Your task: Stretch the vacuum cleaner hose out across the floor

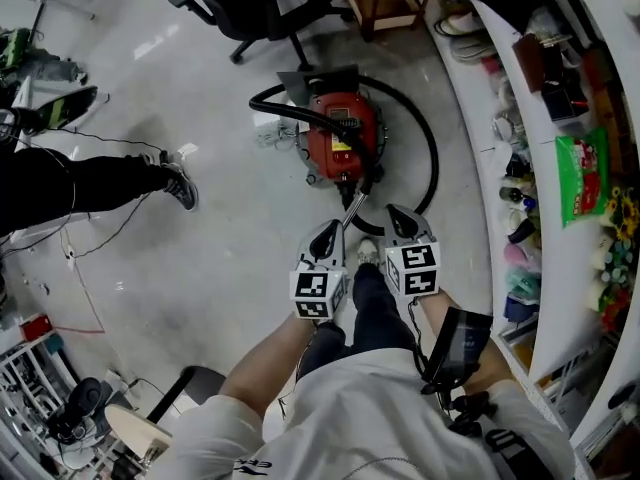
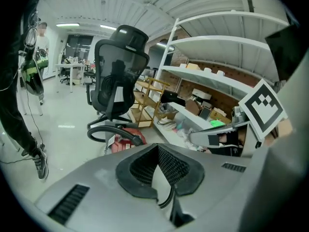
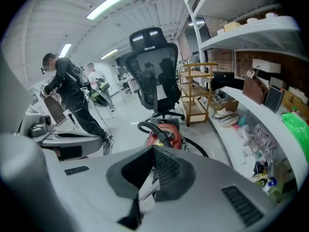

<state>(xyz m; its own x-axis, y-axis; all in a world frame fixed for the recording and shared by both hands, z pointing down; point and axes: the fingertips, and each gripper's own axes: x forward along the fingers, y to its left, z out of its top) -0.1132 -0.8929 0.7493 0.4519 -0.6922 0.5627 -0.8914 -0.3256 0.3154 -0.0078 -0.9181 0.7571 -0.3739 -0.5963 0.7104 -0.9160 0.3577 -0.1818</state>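
Left gripper and right gripper — both jaws closed, holding nothing. Red vacuum cleaner ahead — black hose curled round it.

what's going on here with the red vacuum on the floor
A person stands over a red vacuum cleaner with a gripper in each hand. The left gripper and right gripper hang side by side just short of the machine, both with jaws shut and holding nothing. The black hose lies curled around the vacuum, not yet stretched out. A metal wand slants from the vacuum toward the grippers. Another person's leg shows at the left.
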